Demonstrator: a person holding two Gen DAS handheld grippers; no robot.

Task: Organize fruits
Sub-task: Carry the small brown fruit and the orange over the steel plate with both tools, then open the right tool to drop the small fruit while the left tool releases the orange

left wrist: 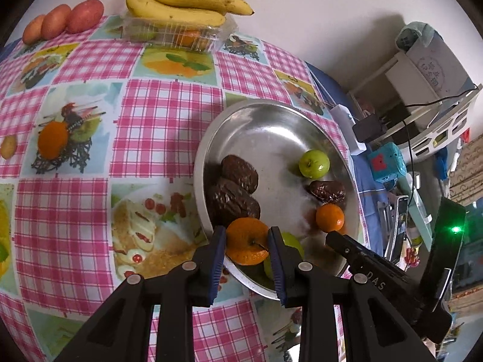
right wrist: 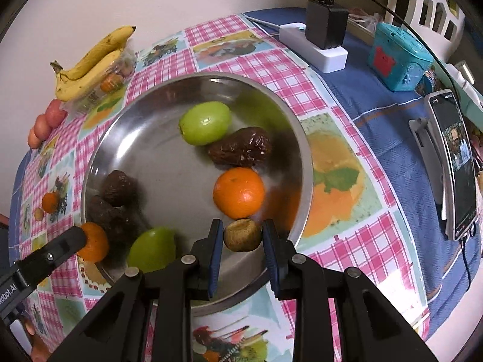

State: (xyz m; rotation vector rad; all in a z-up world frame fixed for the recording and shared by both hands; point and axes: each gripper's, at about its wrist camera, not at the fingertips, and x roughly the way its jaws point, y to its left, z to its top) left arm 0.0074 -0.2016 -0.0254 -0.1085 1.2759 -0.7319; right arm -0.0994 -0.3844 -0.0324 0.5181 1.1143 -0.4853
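A round steel bowl [left wrist: 271, 120] [right wrist: 157, 102] sits on the checked tablecloth. It holds two dark wrapped fruits [left wrist: 238, 173] [right wrist: 117, 187], a third dark one [left wrist: 327, 191] [right wrist: 241, 147], a green fruit [left wrist: 314, 163] [right wrist: 205, 122], another green fruit [right wrist: 152, 249] and an orange [left wrist: 330, 217] [right wrist: 238, 192]. My left gripper [left wrist: 247, 239] is shut on a second orange [left wrist: 246, 239] [right wrist: 93, 241] above the bowl's near rim. My right gripper [right wrist: 243, 233] is shut on a small brown fruit [right wrist: 243, 233] over the bowl's edge.
Bananas [left wrist: 178, 3] [right wrist: 90, 60] lie on a clear plastic box [left wrist: 178, 34] at the table's far edge, beside reddish fruits [left wrist: 65, 21]. A small yellow fruit [left wrist: 8, 146] lies at the left. A power strip [right wrist: 314, 45], a teal box [right wrist: 398, 55] and a phone [right wrist: 452, 163] stand on the blue cloth.
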